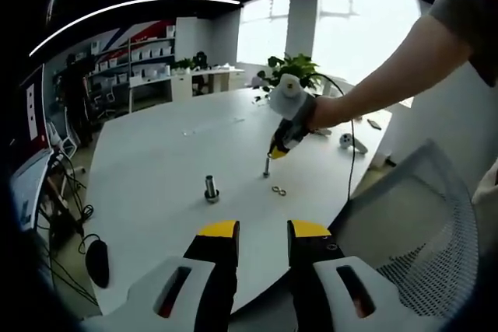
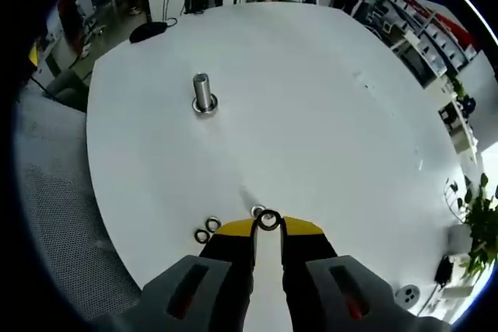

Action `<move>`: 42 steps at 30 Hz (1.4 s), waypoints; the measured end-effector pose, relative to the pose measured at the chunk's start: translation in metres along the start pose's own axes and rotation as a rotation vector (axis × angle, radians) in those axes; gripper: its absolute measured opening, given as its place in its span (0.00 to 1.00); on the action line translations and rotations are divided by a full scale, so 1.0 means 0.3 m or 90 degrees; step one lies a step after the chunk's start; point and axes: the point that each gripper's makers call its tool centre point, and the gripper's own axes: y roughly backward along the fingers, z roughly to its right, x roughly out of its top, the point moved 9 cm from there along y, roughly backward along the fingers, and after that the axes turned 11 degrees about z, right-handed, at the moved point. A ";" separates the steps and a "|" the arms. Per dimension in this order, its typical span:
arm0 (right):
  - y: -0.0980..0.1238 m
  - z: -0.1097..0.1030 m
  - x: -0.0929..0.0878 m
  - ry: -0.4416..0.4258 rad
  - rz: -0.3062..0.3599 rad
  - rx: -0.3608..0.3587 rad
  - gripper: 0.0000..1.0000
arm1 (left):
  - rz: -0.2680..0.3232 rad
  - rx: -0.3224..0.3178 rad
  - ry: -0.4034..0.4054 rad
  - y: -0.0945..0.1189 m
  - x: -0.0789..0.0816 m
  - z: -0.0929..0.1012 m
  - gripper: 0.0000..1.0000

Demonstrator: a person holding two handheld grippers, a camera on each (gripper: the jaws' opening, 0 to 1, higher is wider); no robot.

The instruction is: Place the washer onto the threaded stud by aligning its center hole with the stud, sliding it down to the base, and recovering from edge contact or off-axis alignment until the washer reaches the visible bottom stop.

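Your right claw (image 2: 268, 227), with black jaws capped in yellow, sits at the bottom of the right gripper view, clenched on a small shiny metal ring washer (image 2: 268, 220) pinched upright between the tips. Just beyond the tips, a second steel stud (image 2: 257, 211) peeks out beside the held washer. Two more flat metal washers (image 2: 207, 230) lie side by side on the smooth white round bench (image 2: 311, 99), just left of the claw. Farther across the bench stands a short, thick, silvery cylindrical stud on a wider round base (image 2: 204, 94), upright and well apart from the held washer.

In the left gripper view, your left claw (image 1: 262, 228) hovers released near the bench edge, its yellow-tipped jaws parted with nothing between them. Across the bench, your right claw (image 1: 278, 150) points down over a thin upright stud (image 1: 267, 166), with the pair of loose washers (image 1: 278, 190) lying just beside it. The thicker stud (image 1: 211, 188) stands to their left. A grey mesh chair back (image 1: 424, 223) curves at the right.
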 end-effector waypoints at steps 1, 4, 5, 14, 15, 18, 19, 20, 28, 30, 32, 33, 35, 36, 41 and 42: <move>-0.003 0.003 0.000 0.003 -0.001 0.000 0.14 | -0.002 0.000 0.000 0.001 -0.001 0.000 0.22; -0.013 0.006 -0.001 0.001 -0.007 0.003 0.14 | -0.001 0.001 -0.001 0.000 -0.001 0.000 0.22; -0.016 0.007 -0.001 0.000 -0.007 0.005 0.14 | -0.002 0.002 0.000 0.000 -0.001 -0.001 0.22; -0.032 0.010 0.003 0.005 -0.018 0.007 0.14 | -0.002 0.001 -0.002 -0.001 -0.001 -0.001 0.22; -0.034 0.009 0.004 0.007 -0.019 0.008 0.14 | -0.002 0.001 -0.002 -0.001 -0.002 -0.002 0.22; -0.040 0.008 0.002 0.008 -0.022 0.011 0.14 | 0.000 0.002 0.000 -0.001 -0.001 -0.002 0.22; -0.043 0.009 0.000 0.008 -0.024 0.011 0.14 | -0.001 0.002 0.000 -0.001 -0.002 -0.002 0.22; -0.044 0.009 0.000 0.009 -0.025 0.012 0.14 | -0.002 0.002 -0.001 -0.001 -0.002 -0.002 0.22; -0.065 0.008 -0.010 0.010 -0.034 0.017 0.14 | -0.003 0.003 -0.001 -0.001 -0.003 -0.002 0.22; -0.075 0.007 -0.013 0.016 -0.038 0.018 0.14 | -0.004 0.002 -0.001 -0.002 -0.003 -0.002 0.22; -0.086 0.004 -0.018 0.021 -0.044 0.022 0.14 | -0.005 0.004 -0.002 -0.001 -0.004 -0.002 0.22; -0.091 0.001 -0.019 0.022 -0.046 0.023 0.14 | -0.006 0.005 -0.002 0.000 -0.004 -0.003 0.22; -0.102 0.002 -0.023 0.020 -0.048 0.026 0.14 | -0.005 0.006 0.000 0.000 -0.004 -0.005 0.22; -0.105 0.001 -0.024 0.018 -0.050 0.027 0.14 | -0.005 0.006 0.001 0.000 -0.004 -0.004 0.22; -0.123 -0.004 -0.030 0.023 -0.056 0.031 0.14 | -0.009 0.007 -0.006 -0.001 -0.005 -0.002 0.22; -0.124 -0.008 -0.030 0.024 -0.058 0.033 0.14 | -0.009 0.007 -0.005 -0.001 -0.006 -0.002 0.22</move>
